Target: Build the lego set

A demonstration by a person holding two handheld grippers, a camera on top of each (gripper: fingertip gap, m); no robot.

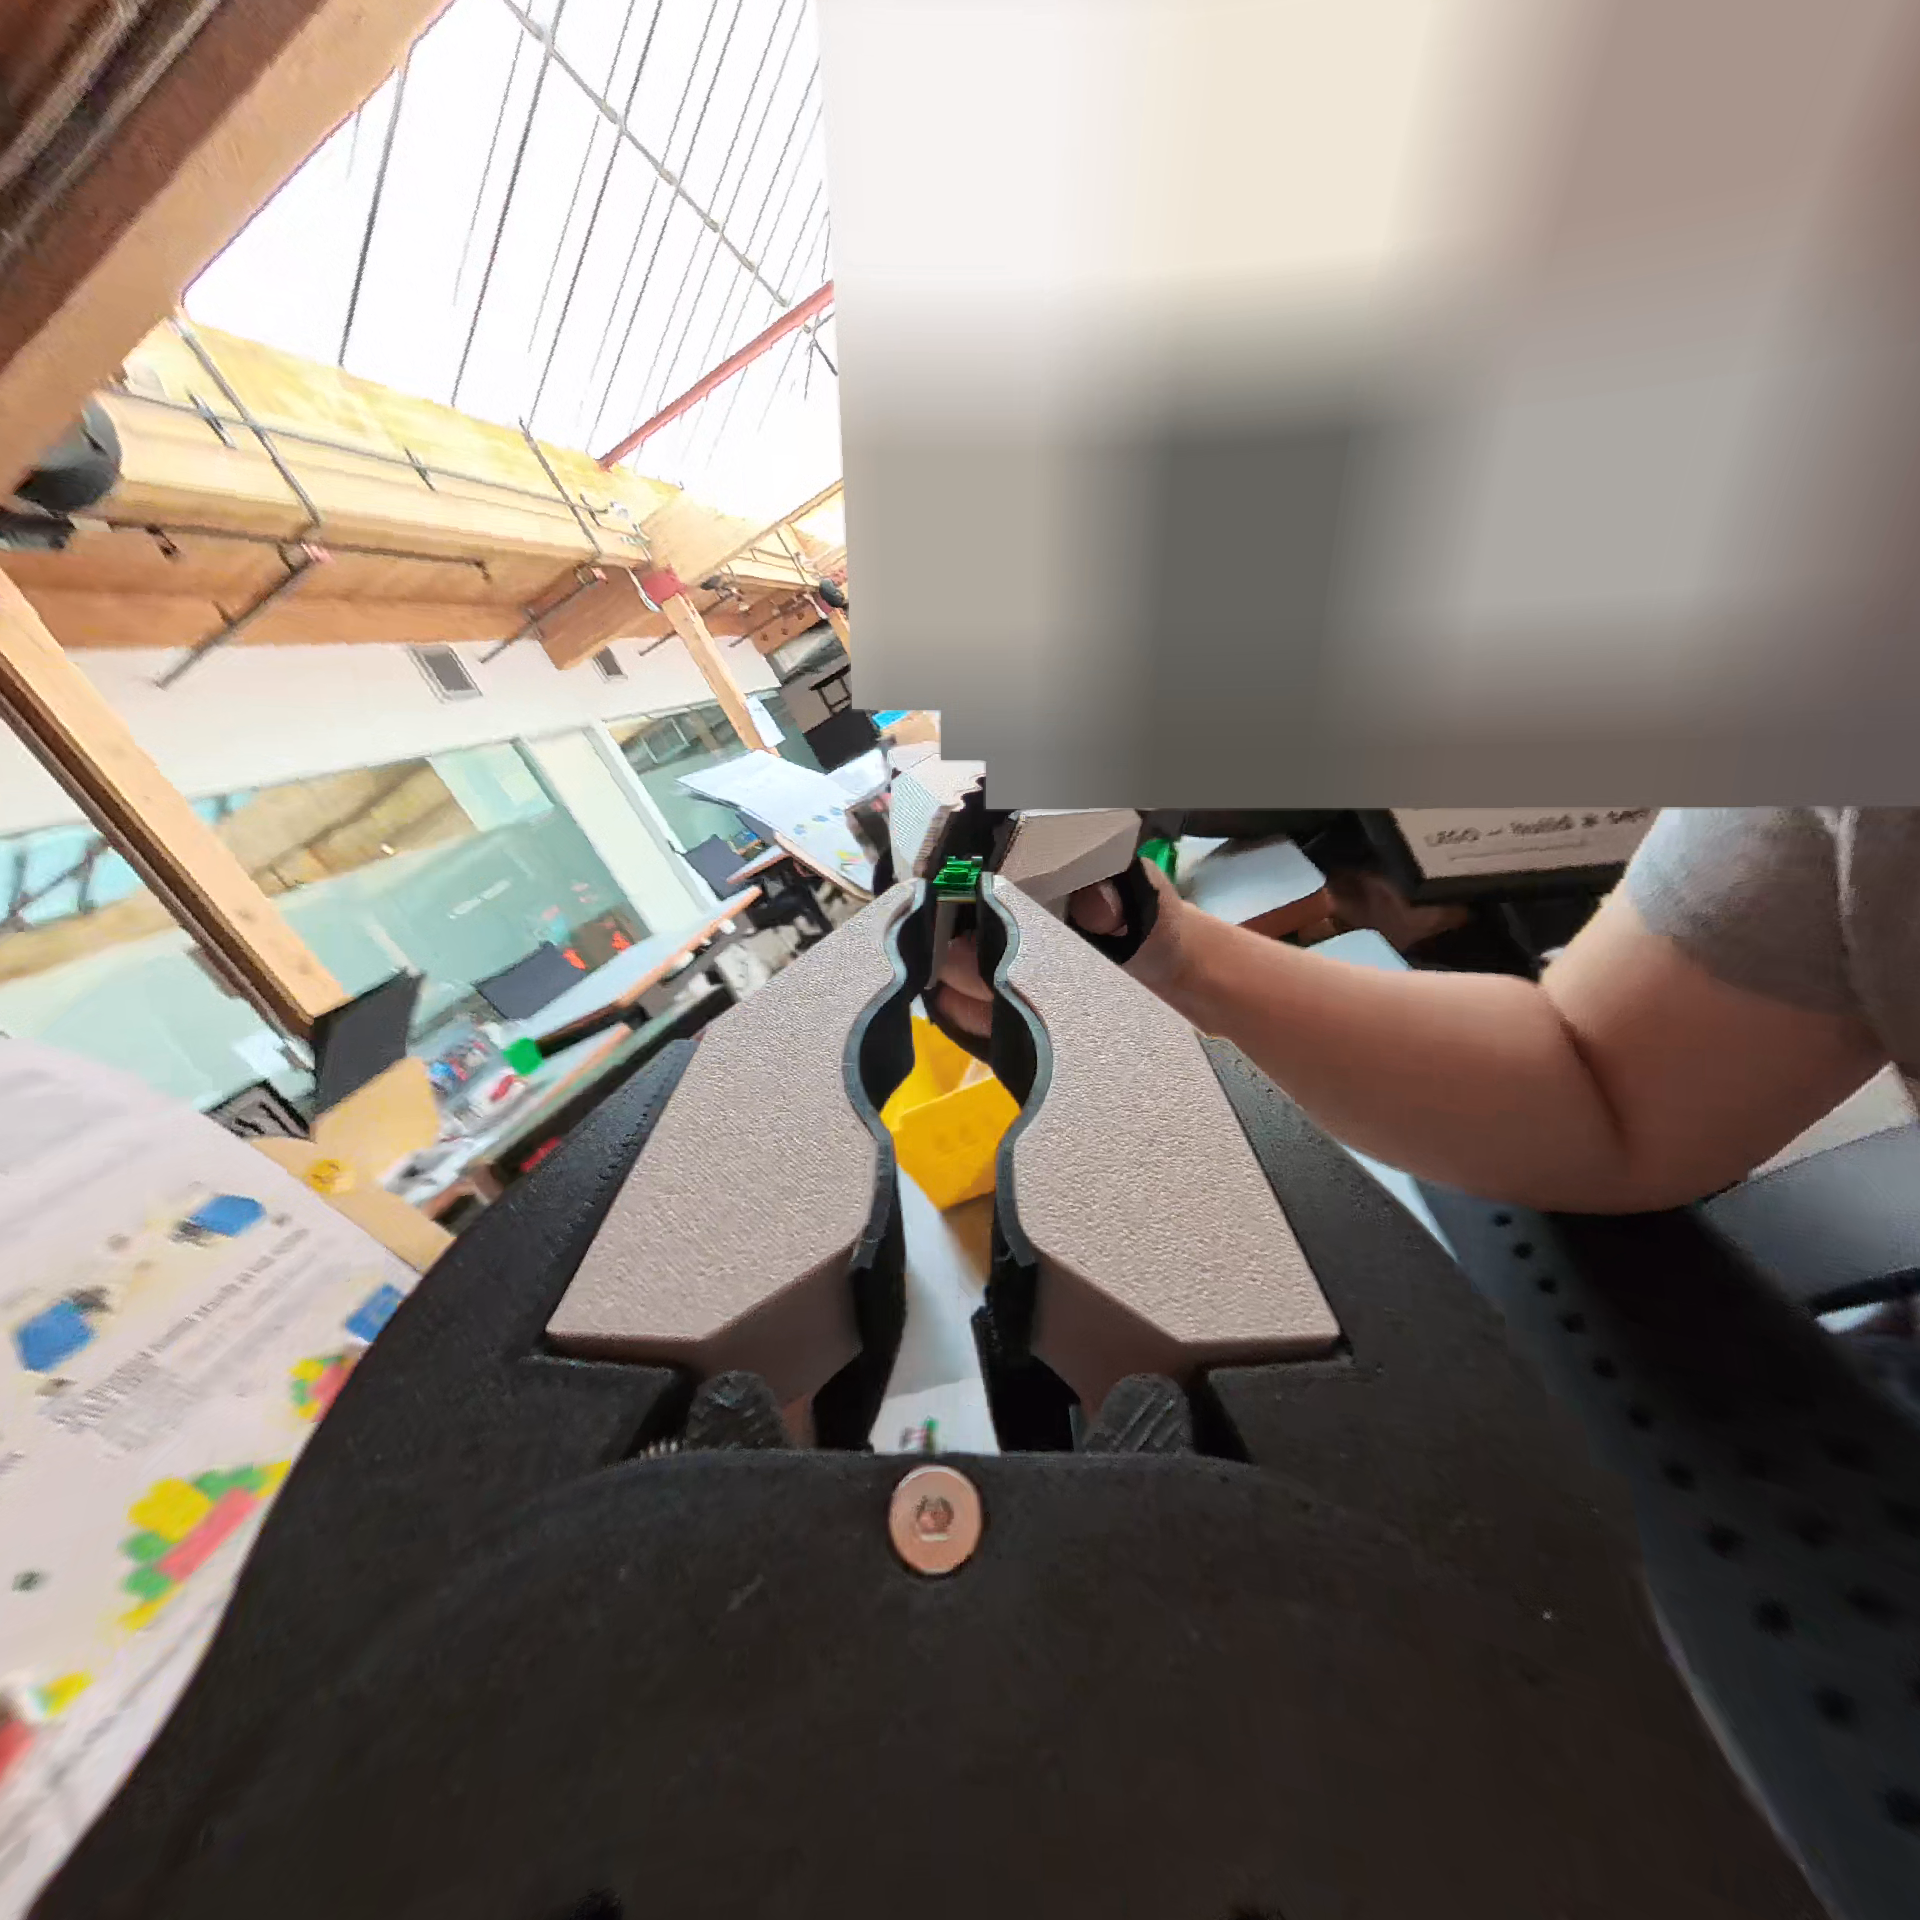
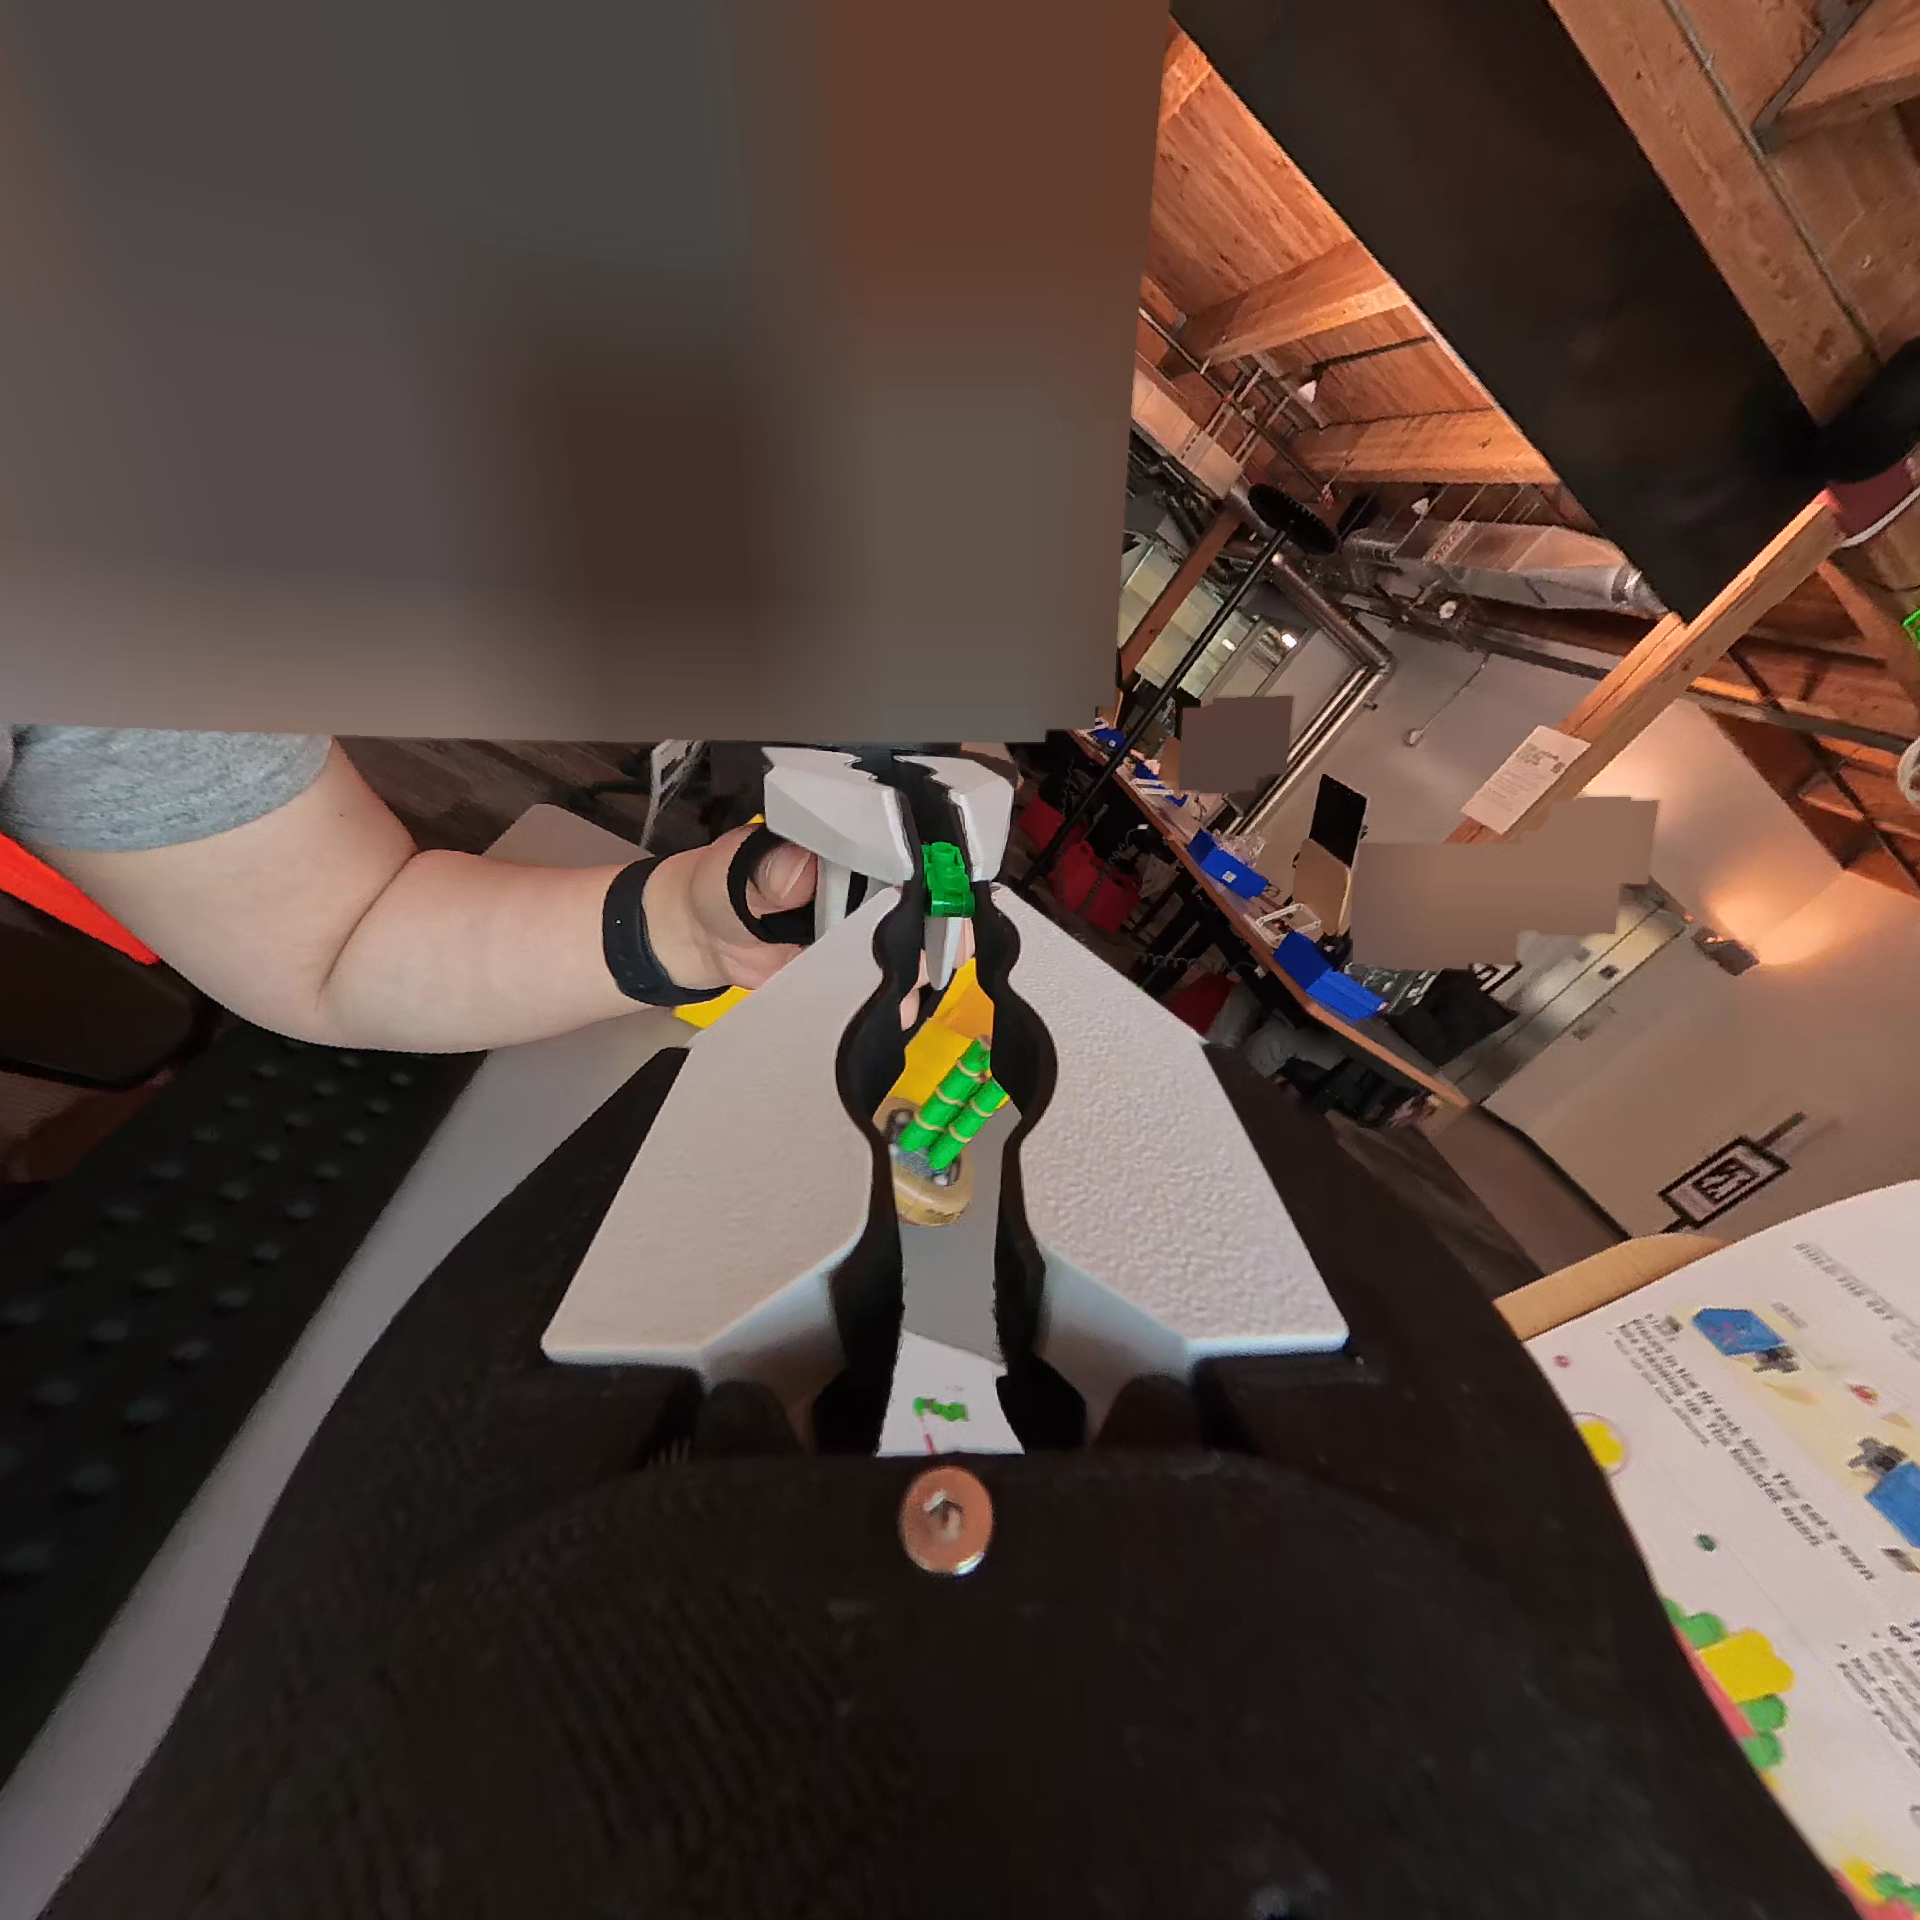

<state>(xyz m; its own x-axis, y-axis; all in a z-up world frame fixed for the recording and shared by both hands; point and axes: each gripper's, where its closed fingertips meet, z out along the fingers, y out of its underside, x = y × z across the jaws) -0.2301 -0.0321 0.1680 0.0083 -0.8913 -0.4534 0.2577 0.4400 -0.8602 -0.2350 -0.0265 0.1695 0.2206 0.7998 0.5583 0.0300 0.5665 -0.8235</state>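
Observation:
A small green lego piece (image 1: 956, 876) is held in the air between my two grippers, which point at each other tip to tip. My left gripper (image 1: 954, 902) is shut on it. My right gripper (image 2: 943, 909) is shut on the same green piece (image 2: 947, 879). The right gripper also shows in the left wrist view (image 1: 971, 831), and the left gripper in the right wrist view (image 2: 940, 821). Below, seen through the right fingers' gap, a green brick assembly (image 2: 956, 1114) rests on a roll of tape (image 2: 928, 1190).
A yellow bin (image 1: 951, 1132) stands on the table under the grippers. Printed instruction sheets lie at the side (image 1: 156, 1351) (image 2: 1766, 1507). A black perforated mat (image 2: 156, 1247) borders the table. The person's forearms (image 1: 1455, 1039) (image 2: 416, 935) reach across. Left and right tips are no more than a few centimetres apart.

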